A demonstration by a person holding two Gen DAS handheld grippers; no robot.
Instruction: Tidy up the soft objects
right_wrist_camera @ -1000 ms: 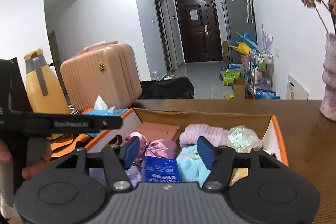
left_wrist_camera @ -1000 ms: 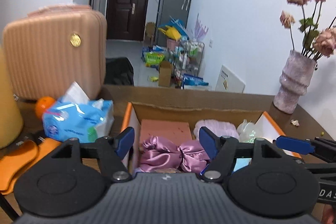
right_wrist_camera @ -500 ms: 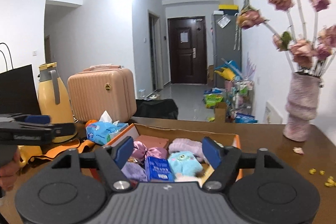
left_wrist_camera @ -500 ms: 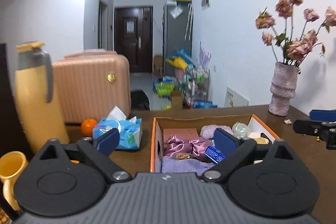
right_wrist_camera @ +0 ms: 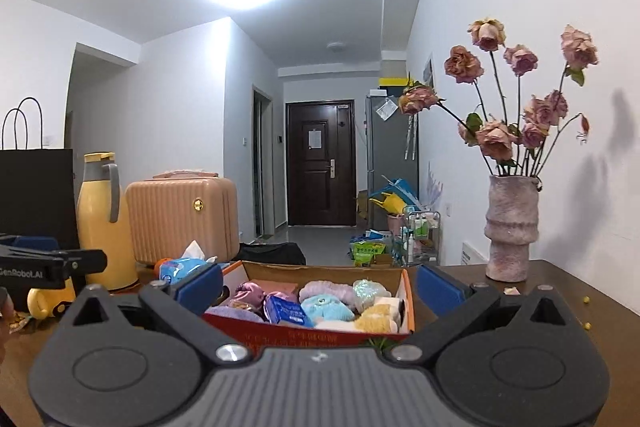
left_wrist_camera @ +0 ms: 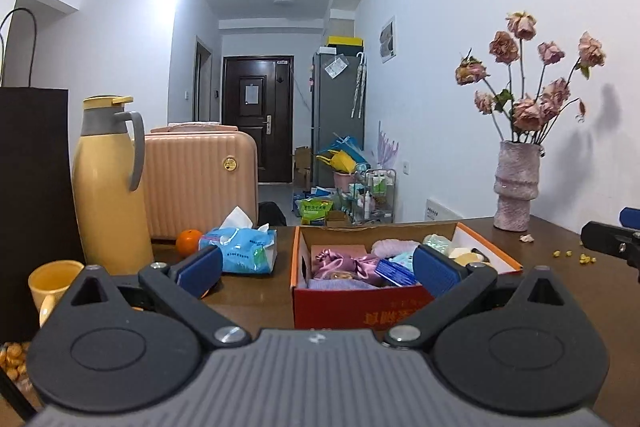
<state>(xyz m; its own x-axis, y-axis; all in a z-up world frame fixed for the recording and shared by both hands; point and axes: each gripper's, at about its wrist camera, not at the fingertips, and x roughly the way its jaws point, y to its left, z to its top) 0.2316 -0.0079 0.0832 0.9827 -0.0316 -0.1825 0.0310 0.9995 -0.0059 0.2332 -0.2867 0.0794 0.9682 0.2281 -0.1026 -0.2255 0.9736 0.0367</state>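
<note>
Both the left gripper (left_wrist_camera: 316, 265) and the right gripper (right_wrist_camera: 318, 285) hang wide open and empty before the cardboard box (right_wrist_camera: 407, 301) on the table, whose plush toys (right_wrist_camera: 326, 307) and satin pouch (left_wrist_camera: 340, 263) look light, squashy, best pinched mid-body.

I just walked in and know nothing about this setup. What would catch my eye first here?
Probably the orange cardboard box in the middle of the wooden table, packed with soft things such as a blue plush toy and a shiny purple satin pouch. To its right, a pink vase of dried roses stands by the wall; to its left stand a yellow thermos and a pink ribbed case.
</note>
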